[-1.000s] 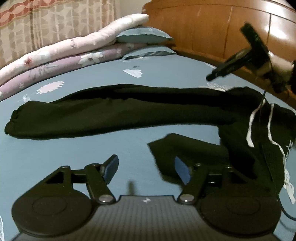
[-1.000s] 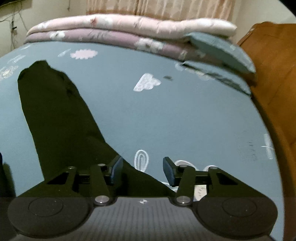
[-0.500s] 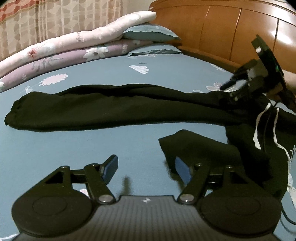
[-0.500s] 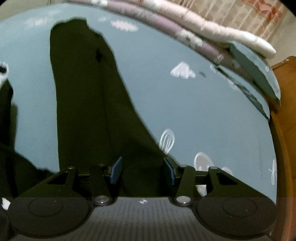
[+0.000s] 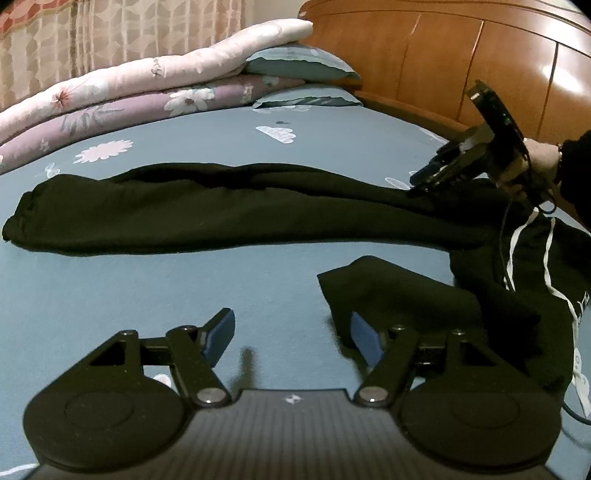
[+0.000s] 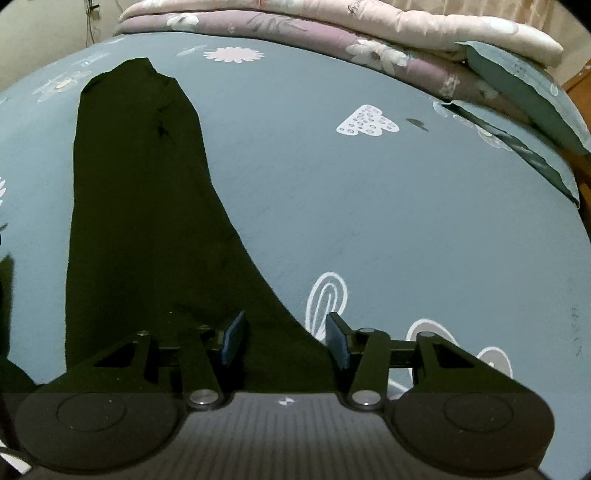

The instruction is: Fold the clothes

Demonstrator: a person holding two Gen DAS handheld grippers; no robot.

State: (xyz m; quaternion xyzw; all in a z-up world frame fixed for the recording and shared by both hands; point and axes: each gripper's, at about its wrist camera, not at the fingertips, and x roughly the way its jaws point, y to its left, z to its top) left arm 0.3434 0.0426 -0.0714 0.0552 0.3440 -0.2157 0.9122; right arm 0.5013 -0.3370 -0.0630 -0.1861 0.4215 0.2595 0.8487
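Black trousers (image 5: 221, 210) with white side stripes (image 5: 513, 251) lie on the blue bed sheet (image 5: 184, 288), one leg stretched out to the left. The other leg is folded back, and its end (image 5: 388, 291) lies just ahead of my left gripper (image 5: 291, 325), which is open with bare sheet between its fingers. My right gripper (image 5: 421, 184), held by a hand (image 5: 539, 155), points down at the trousers' far edge near the waist. In the right wrist view the right gripper (image 6: 286, 328) is closing, with the edge of the black cloth (image 6: 140, 221) between its jaws; the pads do not press on it.
Folded pink and purple quilts (image 5: 129, 85) and blue pillows (image 5: 299, 64) are stacked at the far side of the bed. A wooden headboard (image 5: 443, 55) runs along the right. Curtains (image 5: 110, 33) hang behind. A cable trails at the right edge.
My right gripper has come down to the trousers' far edge near the waist, and its jaws have narrowed slightly. The left gripper has hardly moved.
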